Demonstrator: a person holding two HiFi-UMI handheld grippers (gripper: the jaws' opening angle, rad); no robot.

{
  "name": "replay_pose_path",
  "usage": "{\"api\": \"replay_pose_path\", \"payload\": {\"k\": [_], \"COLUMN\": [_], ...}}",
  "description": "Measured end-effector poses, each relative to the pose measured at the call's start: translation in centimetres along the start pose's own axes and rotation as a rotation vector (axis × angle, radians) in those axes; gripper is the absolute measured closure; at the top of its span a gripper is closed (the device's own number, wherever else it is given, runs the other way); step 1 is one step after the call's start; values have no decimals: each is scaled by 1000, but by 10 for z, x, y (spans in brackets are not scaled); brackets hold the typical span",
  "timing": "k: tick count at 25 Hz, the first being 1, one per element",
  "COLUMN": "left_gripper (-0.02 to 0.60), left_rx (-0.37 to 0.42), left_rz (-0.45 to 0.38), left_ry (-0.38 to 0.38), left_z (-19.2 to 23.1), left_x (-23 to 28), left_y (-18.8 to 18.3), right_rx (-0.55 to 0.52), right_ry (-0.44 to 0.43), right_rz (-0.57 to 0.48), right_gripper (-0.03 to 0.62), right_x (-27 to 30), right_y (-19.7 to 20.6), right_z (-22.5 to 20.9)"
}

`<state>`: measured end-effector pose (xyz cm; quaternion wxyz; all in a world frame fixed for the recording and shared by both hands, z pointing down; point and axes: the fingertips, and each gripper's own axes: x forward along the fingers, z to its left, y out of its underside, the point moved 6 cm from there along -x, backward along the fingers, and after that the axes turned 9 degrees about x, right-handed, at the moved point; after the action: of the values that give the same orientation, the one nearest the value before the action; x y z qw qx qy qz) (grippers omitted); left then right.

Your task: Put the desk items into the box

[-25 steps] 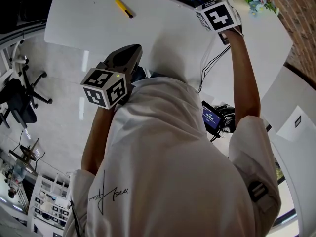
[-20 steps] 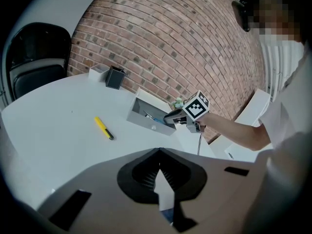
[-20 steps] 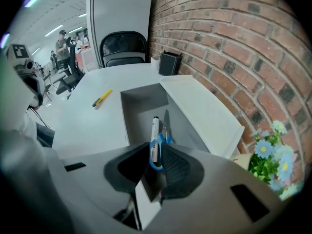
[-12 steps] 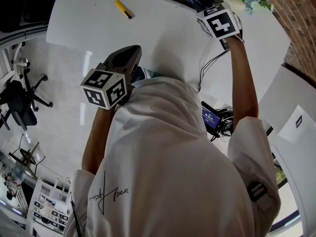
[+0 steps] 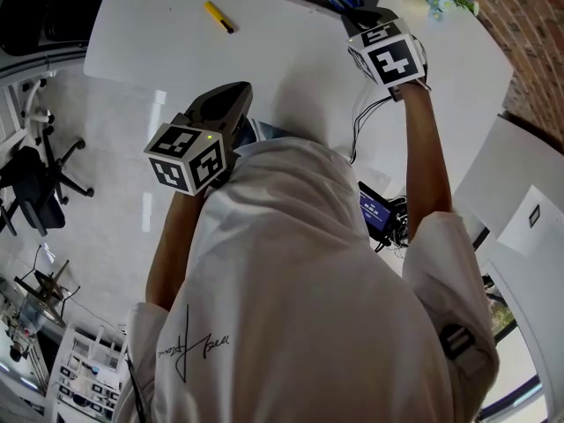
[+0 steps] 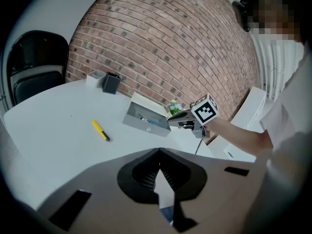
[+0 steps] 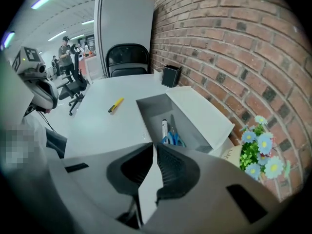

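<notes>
**Right jaws over the open box, one item left out on the bench**

The white bench (image 5: 291, 60) carries everything. At its far edge, by the brick wall, stands the grey box (image 7: 148, 113), lid tipped back so its well faces up for loading. My right gripper (image 7: 153, 147) hangs just above the near rim of the box and points steeply down into it. Its jaws have just been closing and now meet at the tips with nothing between them, which I read as a drop just finished. My left gripper (image 6: 159, 152) is held low and close to my body, well apart from the box. Its jaws are also pressed together and empty, so I take it to be idle. The yellow cutter (image 5: 220, 16) lies alone on open bench, well to the left of the box, and is probably the next pick. Inside the box rest blue-handled scissors (image 7: 174, 138) and, just beside them, a pen (image 7: 165, 129).
</notes>
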<state>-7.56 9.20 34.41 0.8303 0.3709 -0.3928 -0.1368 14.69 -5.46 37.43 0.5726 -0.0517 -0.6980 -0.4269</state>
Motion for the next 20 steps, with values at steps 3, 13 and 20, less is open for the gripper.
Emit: {"api": "replay_pose_path", "payload": {"k": [3, 13, 20], "left_gripper": [577, 577, 577], "left_rx": [6, 24, 32], "left_rz": [-2, -1, -8], "left_ry": [11, 37, 1], "left_z": [-4, -19, -23], "left_x": [1, 8, 4], "left_y": [1, 4, 11], "right_rx": [20, 61, 142], "right_ry": [-5, -22, -51], "right_rz": [-18, -18, -57], "right_gripper": [549, 562, 565], "right_x": [-8, -28, -30], "right_y": [7, 43, 64], "right_z": [8, 36, 64]}}
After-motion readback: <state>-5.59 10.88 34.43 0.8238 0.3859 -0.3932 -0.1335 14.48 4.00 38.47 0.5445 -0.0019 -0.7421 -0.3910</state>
